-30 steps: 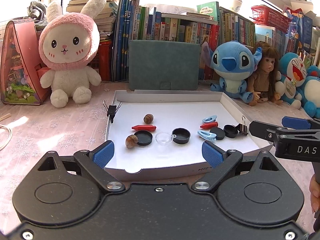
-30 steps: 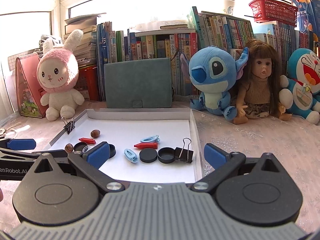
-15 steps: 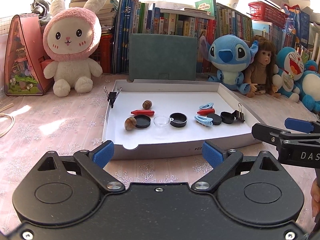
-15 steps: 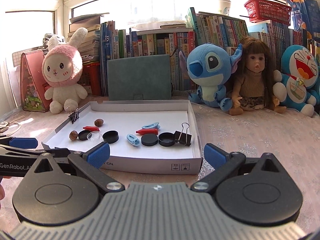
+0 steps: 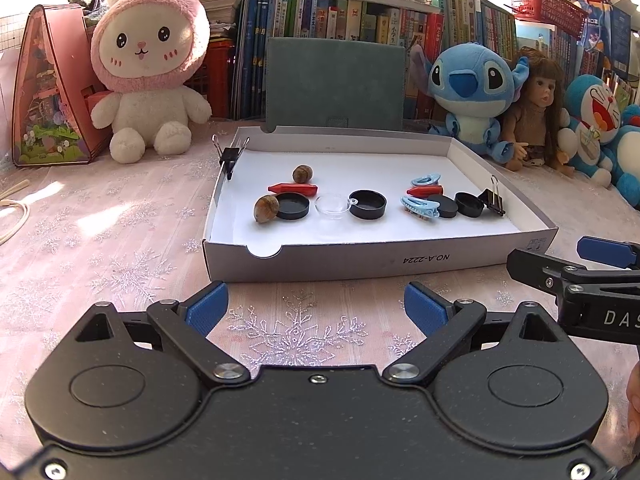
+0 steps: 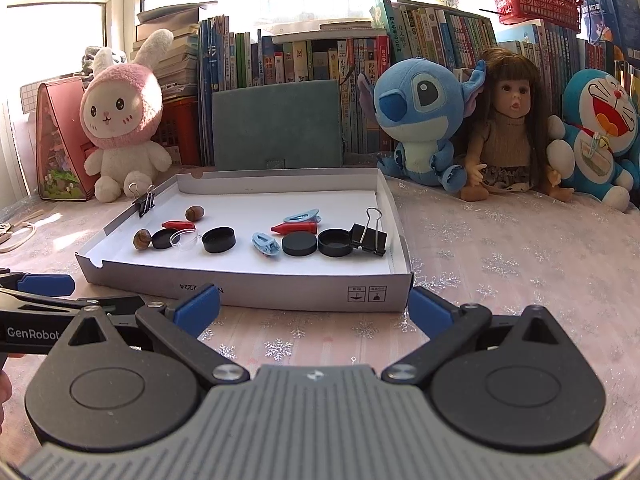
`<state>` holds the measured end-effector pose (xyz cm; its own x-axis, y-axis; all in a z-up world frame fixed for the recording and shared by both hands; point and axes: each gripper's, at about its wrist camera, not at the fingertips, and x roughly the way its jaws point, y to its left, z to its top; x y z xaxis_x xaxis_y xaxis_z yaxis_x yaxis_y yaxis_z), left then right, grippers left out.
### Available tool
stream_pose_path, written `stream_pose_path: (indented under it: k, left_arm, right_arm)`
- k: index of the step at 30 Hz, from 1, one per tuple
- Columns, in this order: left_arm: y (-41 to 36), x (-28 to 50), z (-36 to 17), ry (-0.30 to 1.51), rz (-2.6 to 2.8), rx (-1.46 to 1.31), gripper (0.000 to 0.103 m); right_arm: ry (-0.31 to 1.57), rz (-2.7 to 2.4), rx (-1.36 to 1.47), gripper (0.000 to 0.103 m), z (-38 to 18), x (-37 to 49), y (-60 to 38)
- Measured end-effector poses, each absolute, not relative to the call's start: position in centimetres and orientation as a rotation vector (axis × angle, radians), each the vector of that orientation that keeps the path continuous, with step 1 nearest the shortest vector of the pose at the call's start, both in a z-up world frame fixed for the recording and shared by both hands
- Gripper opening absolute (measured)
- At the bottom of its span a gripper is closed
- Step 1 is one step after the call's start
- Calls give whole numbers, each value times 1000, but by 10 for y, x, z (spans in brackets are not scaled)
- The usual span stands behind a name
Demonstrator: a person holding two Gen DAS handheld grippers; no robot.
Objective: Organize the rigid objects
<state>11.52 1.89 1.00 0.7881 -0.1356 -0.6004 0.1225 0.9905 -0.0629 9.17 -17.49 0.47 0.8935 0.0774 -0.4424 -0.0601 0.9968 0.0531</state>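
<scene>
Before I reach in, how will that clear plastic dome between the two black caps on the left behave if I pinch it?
The clear dome looks thin and light, so it may skid or flip when nudged. Its smooth curved shell could slip from the fingers; the small tab on its rim seems a surer hold. It sits close against the black cap, which will probably shift too.

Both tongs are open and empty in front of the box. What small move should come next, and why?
Probably ease the right tongs forward over the near wall of the white box toward the binder clip standing by the right wall. Both tongs are open, empty and short of the box, and that clip is the item nearest the right side. The left tongs can wait.
</scene>
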Motion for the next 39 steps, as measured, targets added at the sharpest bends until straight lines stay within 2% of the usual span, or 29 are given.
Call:
stream_pose_path:
  k: [23, 39]
  left_arm:
    - [15, 132, -7, 680, -88, 25, 95]
    - [22, 138, -10, 701, -68, 36, 103]
  right_arm:
    - [553, 36, 28, 103, -14, 106, -167]
    - [638, -1, 19, 103, -22, 118, -167]
